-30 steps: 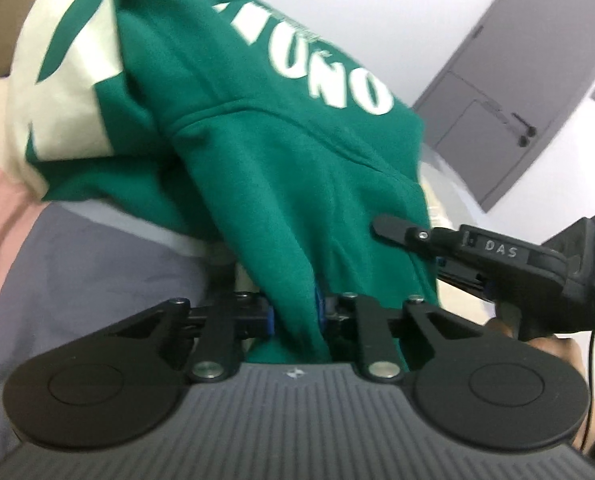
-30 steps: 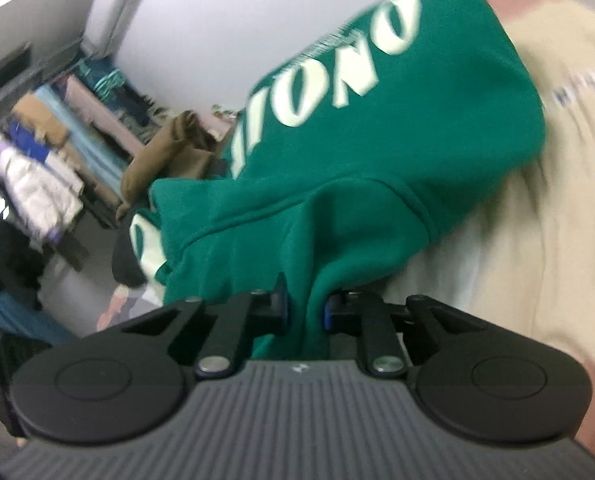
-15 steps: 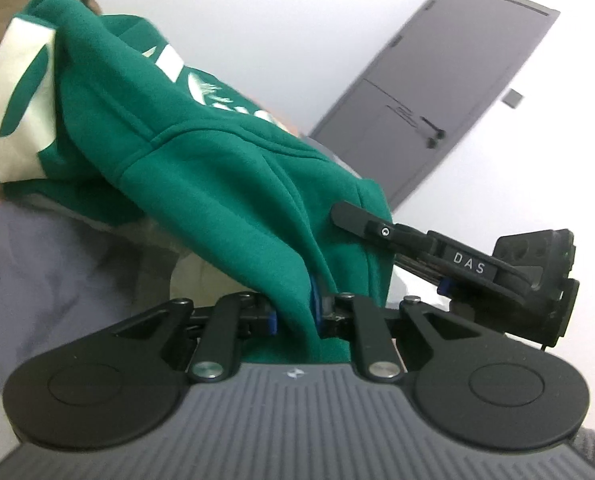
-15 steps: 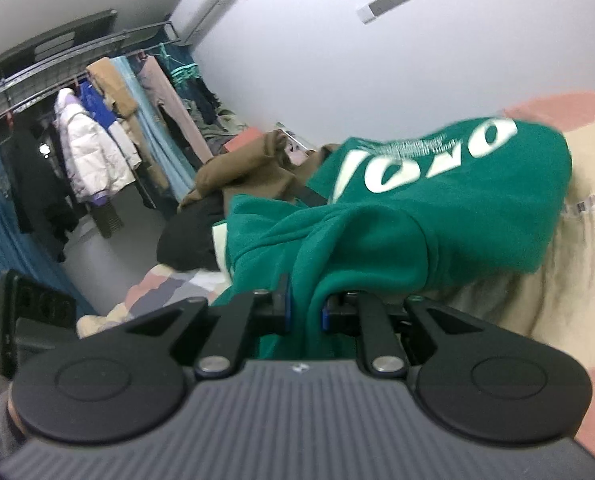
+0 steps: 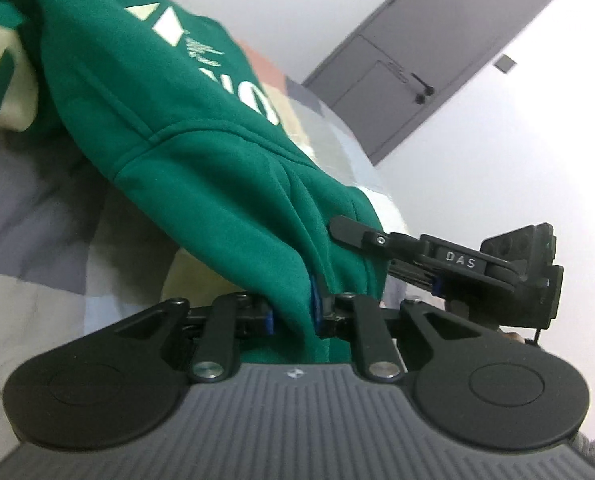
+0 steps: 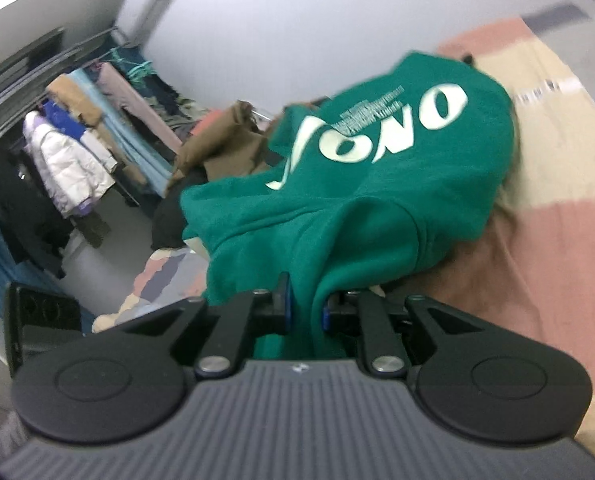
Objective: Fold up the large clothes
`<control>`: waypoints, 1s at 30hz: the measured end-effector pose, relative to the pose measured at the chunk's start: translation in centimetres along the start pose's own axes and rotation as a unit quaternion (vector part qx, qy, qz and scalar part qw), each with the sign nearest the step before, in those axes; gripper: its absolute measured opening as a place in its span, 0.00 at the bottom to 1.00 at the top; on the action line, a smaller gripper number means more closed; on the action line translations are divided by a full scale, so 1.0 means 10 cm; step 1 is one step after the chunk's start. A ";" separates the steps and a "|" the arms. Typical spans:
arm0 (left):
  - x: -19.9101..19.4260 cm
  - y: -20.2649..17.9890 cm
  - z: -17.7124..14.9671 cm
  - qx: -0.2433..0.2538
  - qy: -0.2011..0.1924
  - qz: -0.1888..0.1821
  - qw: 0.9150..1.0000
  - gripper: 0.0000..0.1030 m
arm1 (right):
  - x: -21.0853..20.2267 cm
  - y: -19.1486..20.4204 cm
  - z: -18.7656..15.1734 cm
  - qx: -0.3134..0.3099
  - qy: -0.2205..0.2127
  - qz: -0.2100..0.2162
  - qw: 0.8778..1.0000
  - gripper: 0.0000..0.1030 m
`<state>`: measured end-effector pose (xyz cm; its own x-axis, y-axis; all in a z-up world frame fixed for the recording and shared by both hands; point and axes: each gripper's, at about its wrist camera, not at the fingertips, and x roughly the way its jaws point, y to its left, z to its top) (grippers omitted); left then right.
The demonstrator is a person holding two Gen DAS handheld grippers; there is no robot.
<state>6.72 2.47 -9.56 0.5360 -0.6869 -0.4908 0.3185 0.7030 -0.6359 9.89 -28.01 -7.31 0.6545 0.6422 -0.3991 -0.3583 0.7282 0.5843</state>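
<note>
Both grippers clamp the green fleece hoodie with pale lettering (image 5: 201,152), lifted over the patchwork pink, cream and grey bedspread (image 6: 545,248). The left gripper (image 5: 293,312) pinches a bunched edge; the right gripper (image 6: 305,312) grips another fold. Behind, seemingly brown clothes (image 6: 221,148) lie heaped, somewhat blurred.

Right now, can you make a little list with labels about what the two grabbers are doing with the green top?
garment: green hoodie with pale lettering
left gripper: shut on the hoodie's edge
right gripper: shut on the hoodie's edge
hoodie state: bunched, lifted at the held edge, far part resting on the bed
surface: patchwork bedspread, pink and cream
background: clothes rack, grey door
</note>
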 end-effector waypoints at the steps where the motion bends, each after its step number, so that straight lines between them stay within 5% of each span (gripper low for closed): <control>1: -0.01 0.02 0.01 -0.006 -0.001 0.005 1.000 0.23 | 0.02 -0.02 0.00 0.012 0.004 0.002 1.000 0.18; 3: -0.03 0.06 0.03 -0.021 -0.004 0.008 1.000 0.42 | 0.02 -0.06 -0.02 0.036 0.011 0.013 0.999 0.23; 4: -0.05 0.08 0.05 -0.031 -0.009 0.010 0.999 0.59 | 0.03 -0.08 -0.03 0.045 0.014 0.019 0.999 0.34; 7: -0.14 0.20 0.13 -0.064 -0.028 0.014 0.997 0.70 | -0.01 -0.12 -0.06 0.075 0.007 0.029 0.997 0.82; 13: -0.15 0.61 0.41 -0.163 -0.065 0.006 0.984 0.81 | -0.01 -0.44 -0.09 0.200 -0.011 0.042 0.979 0.84; 19: -0.01 0.96 0.70 -0.228 -0.091 0.032 0.969 0.86 | 0.24 -0.85 -0.17 0.340 -0.012 0.018 0.940 0.84; 26: 0.27 1.33 0.82 -0.276 -0.102 0.021 0.955 0.87 | 0.54 -1.14 -0.08 0.369 -0.024 -0.021 0.929 0.84; 30: 0.35 1.38 0.86 -0.272 -0.088 0.061 0.956 0.87 | 0.69 -1.29 -0.07 0.374 -0.023 -0.023 0.927 0.83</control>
<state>19.69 11.33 -14.94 0.6814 -0.5310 -0.5037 -0.1827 0.5430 -0.8196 18.55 -32.79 -18.12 0.6910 0.5916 -0.4154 0.2207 0.3746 0.9006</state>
